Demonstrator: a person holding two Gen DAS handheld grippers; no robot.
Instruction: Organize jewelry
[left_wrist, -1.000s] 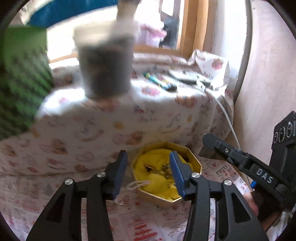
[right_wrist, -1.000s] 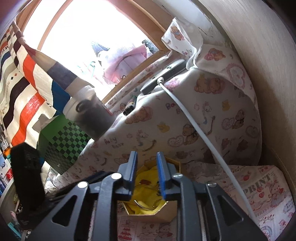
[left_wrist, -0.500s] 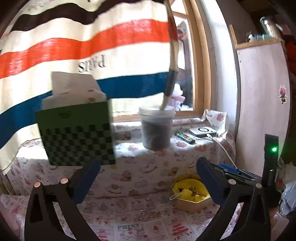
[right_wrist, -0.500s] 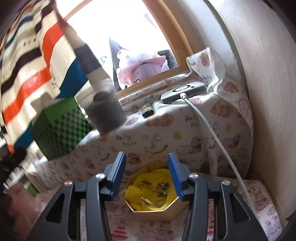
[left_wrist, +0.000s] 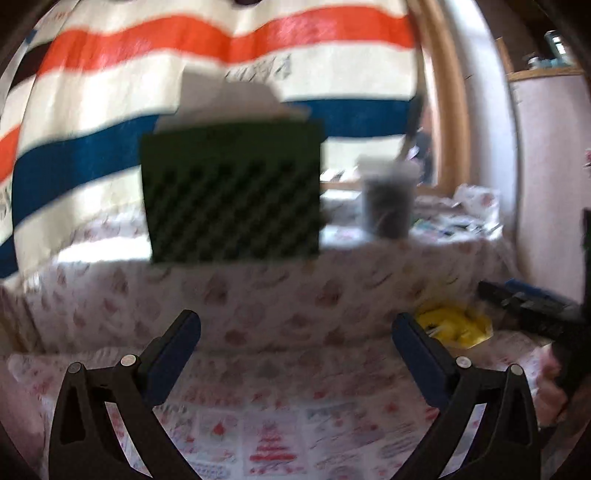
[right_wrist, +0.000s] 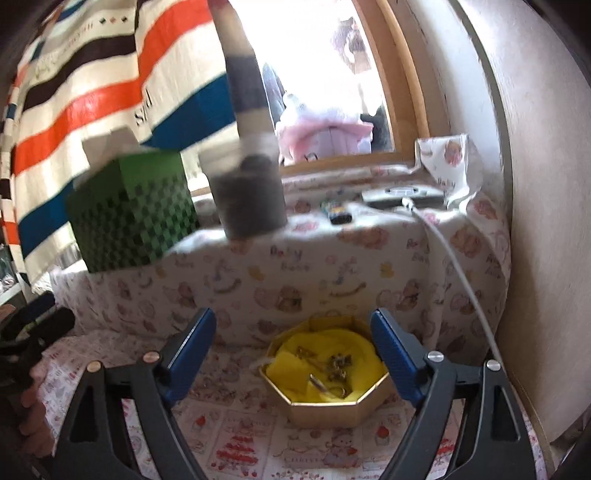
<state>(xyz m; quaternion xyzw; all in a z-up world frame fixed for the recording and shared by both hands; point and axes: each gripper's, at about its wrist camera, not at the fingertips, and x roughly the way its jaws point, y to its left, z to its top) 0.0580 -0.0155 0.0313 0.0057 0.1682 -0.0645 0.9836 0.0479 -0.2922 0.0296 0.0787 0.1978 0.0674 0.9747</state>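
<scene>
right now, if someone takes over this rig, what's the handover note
Left gripper: jaws fully open, empty, aimed at the green checkered box.
Right gripper: jaws opening, nothing between them, just in front of the gold octagonal box.
Jewelry: gold pieces lying on the yellow cloth inside that box, on the printed tablecloth.
Done: pieces are in the box.
Left: can't tell if more remains; no lid in view.

A wood-framed window (right_wrist: 332, 85) at twelve o'clock pours in bright daylight. At ten o'clock hangs a striped curtain (right_wrist: 92, 85) in orange, blue, brown and cream. A plain pale wall (right_wrist: 535, 221) fills three o'clock. Below the sill, a raised ledge and the worktop (right_wrist: 258, 439) both wear a cartoon-print cloth (right_wrist: 332, 280) in pinks.
</scene>
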